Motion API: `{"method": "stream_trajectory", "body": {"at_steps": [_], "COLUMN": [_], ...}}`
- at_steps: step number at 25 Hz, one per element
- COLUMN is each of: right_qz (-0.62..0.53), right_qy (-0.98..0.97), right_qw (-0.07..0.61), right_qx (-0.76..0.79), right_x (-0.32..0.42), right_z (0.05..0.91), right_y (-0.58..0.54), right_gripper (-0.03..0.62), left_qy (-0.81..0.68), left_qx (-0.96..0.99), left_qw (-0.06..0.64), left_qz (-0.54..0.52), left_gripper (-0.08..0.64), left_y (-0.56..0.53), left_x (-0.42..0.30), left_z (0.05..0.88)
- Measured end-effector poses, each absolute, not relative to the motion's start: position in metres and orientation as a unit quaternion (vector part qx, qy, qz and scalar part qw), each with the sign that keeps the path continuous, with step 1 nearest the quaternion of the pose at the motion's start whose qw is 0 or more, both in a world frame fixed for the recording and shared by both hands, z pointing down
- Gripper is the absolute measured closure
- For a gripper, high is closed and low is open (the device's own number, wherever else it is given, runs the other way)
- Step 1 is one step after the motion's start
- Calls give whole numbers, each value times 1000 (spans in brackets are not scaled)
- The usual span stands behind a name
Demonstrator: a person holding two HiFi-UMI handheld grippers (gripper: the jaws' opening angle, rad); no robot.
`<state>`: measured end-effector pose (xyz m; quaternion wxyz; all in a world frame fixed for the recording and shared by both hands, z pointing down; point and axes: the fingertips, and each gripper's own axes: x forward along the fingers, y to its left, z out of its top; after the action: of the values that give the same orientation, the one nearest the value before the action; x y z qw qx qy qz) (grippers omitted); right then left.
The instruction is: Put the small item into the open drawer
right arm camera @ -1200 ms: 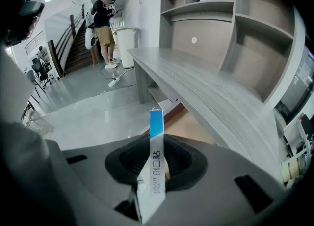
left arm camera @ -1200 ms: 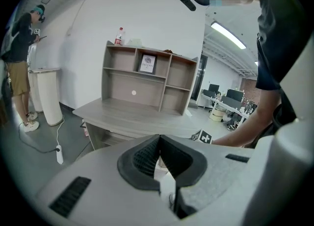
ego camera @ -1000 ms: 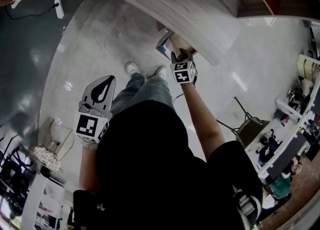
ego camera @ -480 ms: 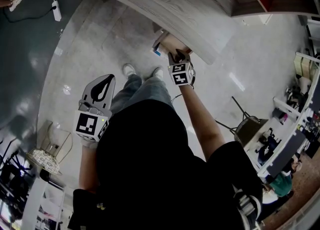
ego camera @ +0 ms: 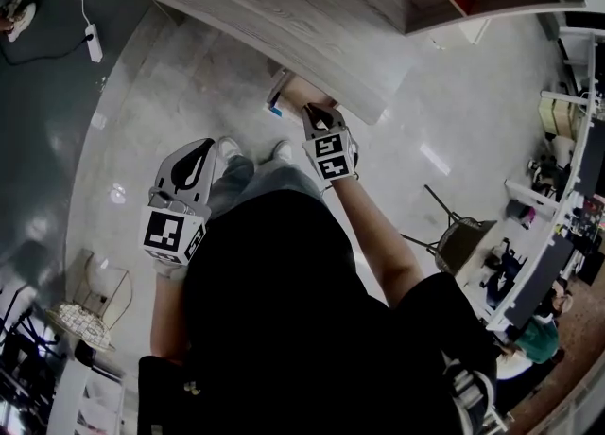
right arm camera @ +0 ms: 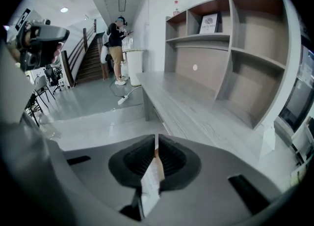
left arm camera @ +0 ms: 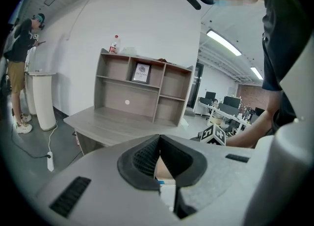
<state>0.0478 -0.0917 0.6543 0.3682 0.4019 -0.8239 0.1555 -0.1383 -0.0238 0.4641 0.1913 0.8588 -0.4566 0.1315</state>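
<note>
The open drawer (ego camera: 286, 93) sticks out from under the grey desk (ego camera: 236, 8), with a brown inside and a white-and-blue box (ego camera: 275, 107) at its left end. My right gripper (ego camera: 315, 114) reaches into the drawer's right part. Its jaws (right arm camera: 156, 140) are closing, with only a thin slit left. A white printed piece (right arm camera: 150, 185) and a bit of brown show in that slit; whether the pads touch it is unclear. My left gripper (ego camera: 202, 151) hangs shut and empty over the floor, left of the drawer. Through its gap (left arm camera: 159, 139) the drawer's brown and white show.
A shelf unit (left arm camera: 142, 92) with a bottle (left arm camera: 114, 44) on top stands on the desk. My legs and shoes (ego camera: 227, 147) are just below the drawer. A folding chair (ego camera: 458, 244) stands to the right, a power strip (ego camera: 93, 45) lies far left, and a person (right arm camera: 117, 48) stands by the stairs.
The whole scene has slid left and down in the head view. My right gripper stays at the drawer. The left gripper holds its place.
</note>
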Motion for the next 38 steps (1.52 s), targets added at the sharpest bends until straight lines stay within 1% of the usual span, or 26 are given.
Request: {"method": "stream_trajectory", "body": {"at_steps": [9,20,29,38], "right_qz": [128,103,69,51], "right_qy": [-847,-859,-860,-858], "right_qw": [310,221,179,144], "right_qx": [412,450,472,490], "right_x": [59,87,109,118], "right_z": [562,459,404,384], "right_y": [-95,-88,-83,-79], "right_gripper": [571,578,578,578], "left_qy": [-439,-415,-389,-367], "left_qx": [873,891,907,919], "left_qw": [182,164,149,136], "left_qz": [109,85,66,54], "left_gripper": [557,557,557,557], "left_y": [-44,-72,-87,-91], "left_x": [-104,-75,-59,-45], "left_z": [449,423,401,384]}}
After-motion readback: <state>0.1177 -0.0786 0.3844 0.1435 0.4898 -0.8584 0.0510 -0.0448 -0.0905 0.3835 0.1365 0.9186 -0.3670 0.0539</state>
